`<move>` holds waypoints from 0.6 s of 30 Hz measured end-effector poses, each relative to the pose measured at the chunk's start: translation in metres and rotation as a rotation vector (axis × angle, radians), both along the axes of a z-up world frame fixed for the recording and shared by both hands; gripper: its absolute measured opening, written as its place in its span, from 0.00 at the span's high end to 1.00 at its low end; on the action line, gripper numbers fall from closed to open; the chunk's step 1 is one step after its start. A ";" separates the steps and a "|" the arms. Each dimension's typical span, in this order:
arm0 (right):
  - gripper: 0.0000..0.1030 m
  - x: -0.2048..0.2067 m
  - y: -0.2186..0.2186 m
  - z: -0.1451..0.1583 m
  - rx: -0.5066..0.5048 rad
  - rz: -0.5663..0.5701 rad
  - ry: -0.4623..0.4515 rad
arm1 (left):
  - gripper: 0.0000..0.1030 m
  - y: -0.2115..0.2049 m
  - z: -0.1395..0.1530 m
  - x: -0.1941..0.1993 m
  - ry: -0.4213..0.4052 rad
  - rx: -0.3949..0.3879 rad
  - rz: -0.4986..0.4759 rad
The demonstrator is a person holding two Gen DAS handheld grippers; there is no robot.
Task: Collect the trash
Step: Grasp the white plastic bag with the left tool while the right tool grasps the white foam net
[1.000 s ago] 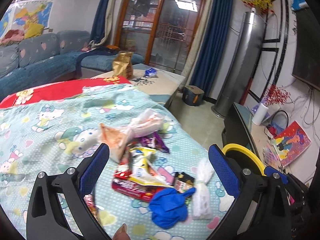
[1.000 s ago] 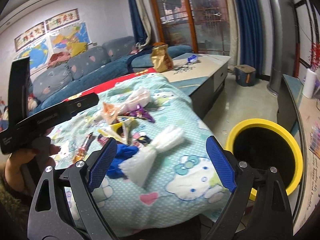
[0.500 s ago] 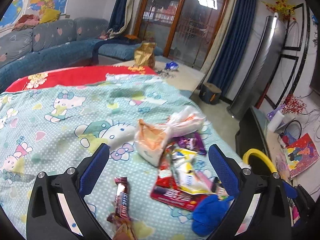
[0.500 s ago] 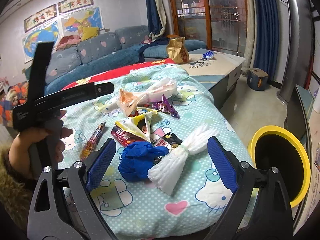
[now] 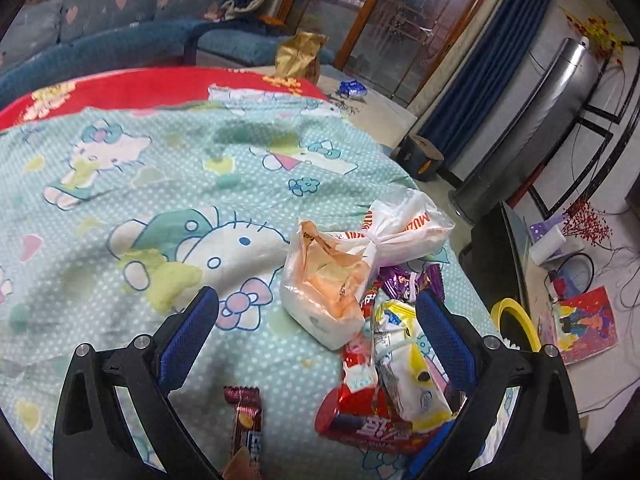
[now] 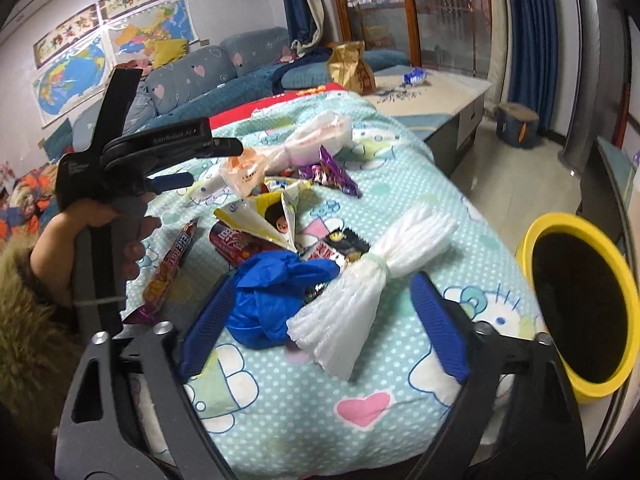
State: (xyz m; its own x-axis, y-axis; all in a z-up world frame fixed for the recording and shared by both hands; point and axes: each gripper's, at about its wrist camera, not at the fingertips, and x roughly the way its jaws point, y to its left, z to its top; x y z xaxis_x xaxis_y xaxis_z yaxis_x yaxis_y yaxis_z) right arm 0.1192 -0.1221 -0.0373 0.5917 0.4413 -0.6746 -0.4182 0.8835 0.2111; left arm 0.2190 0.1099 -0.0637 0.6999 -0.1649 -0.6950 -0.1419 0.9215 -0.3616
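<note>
A pile of trash lies on a cartoon-print bedsheet. My left gripper is open, low over the sheet, with the near end of a tied orange-white plastic bag between its pads. Red and yellow snack wrappers lie by its right finger and a candy bar below it. My right gripper straddles a crumpled blue glove and a white foam net; its jaws are closing, and the pads do not press on either. A hand holds the left gripper at left.
A yellow-rimmed bin stands on the floor off the bed's right edge, its rim also seen in the left wrist view. Behind the bed are a low table with a gold bag, a blue sofa and a dark TV stand.
My left gripper has swung left and sunk toward the tied bag; the blue glove and foam net left its view. My right gripper has come closer over the glove and net, its jaws slightly narrower.
</note>
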 end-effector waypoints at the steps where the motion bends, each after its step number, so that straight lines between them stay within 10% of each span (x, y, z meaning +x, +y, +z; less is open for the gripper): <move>1: 0.34 0.001 0.000 -0.002 0.006 0.002 0.013 | 0.07 0.000 -0.001 0.003 0.003 -0.007 -0.004; 11: 0.77 0.006 -0.014 -0.025 0.073 0.001 0.140 | 0.35 -0.003 -0.017 0.023 0.046 -0.089 -0.021; 18: 0.85 -0.002 -0.027 -0.021 0.080 -0.020 0.132 | 0.62 -0.004 -0.021 0.027 0.046 -0.107 -0.024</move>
State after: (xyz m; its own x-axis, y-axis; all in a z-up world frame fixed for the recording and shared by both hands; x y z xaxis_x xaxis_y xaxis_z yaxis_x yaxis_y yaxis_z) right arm 0.1170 -0.1491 -0.0586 0.5091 0.4858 -0.7105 -0.3650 0.8694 0.3330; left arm 0.2456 0.1063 -0.0843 0.6629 -0.2559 -0.7037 -0.1390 0.8814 -0.4514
